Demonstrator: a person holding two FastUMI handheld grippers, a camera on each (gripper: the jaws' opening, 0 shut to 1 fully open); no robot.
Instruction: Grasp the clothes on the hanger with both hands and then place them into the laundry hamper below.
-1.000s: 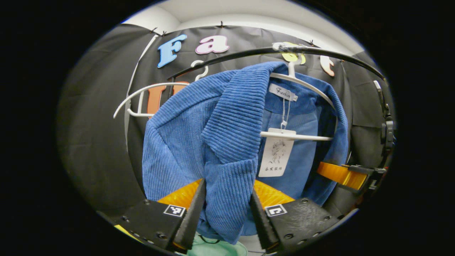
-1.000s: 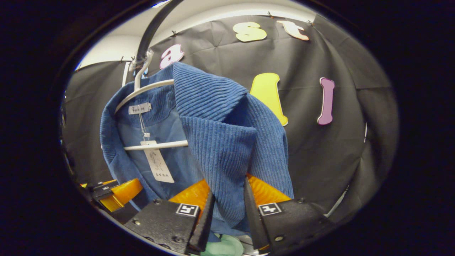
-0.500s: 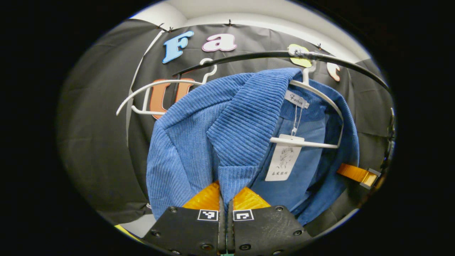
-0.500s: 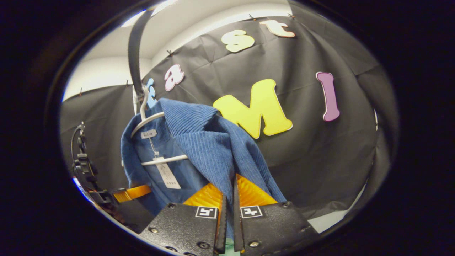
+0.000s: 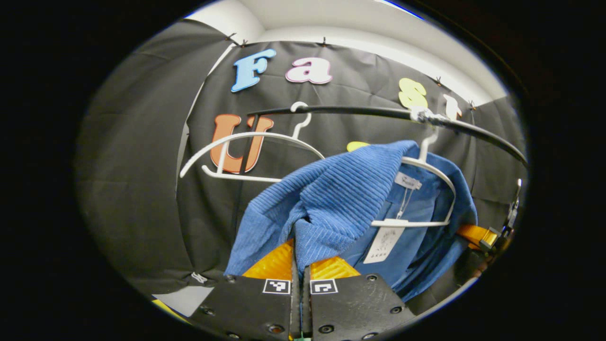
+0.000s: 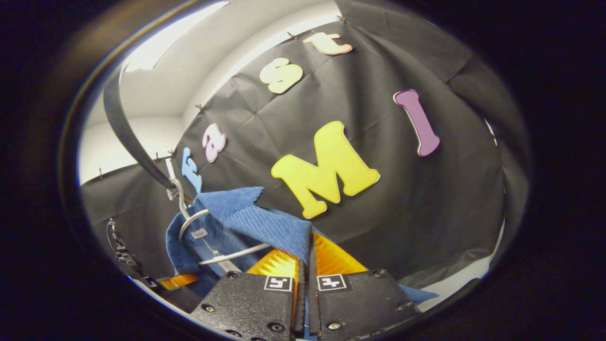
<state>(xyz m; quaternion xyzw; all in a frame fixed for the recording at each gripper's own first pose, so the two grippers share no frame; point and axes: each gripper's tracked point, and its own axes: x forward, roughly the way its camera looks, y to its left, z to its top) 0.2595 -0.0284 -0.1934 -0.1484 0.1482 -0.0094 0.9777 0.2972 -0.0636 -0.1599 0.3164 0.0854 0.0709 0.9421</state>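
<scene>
Pulling outward on both lapels, the left gripper (image 5: pixel 299 258) and right gripper (image 6: pixel 307 251), open a second ago, are now clenched on the blue jacket (image 5: pixel 350 199), which slides partway off its white hanger (image 5: pixel 428 189) on the rail (image 5: pixel 360 111), hamper placement pending.
</scene>
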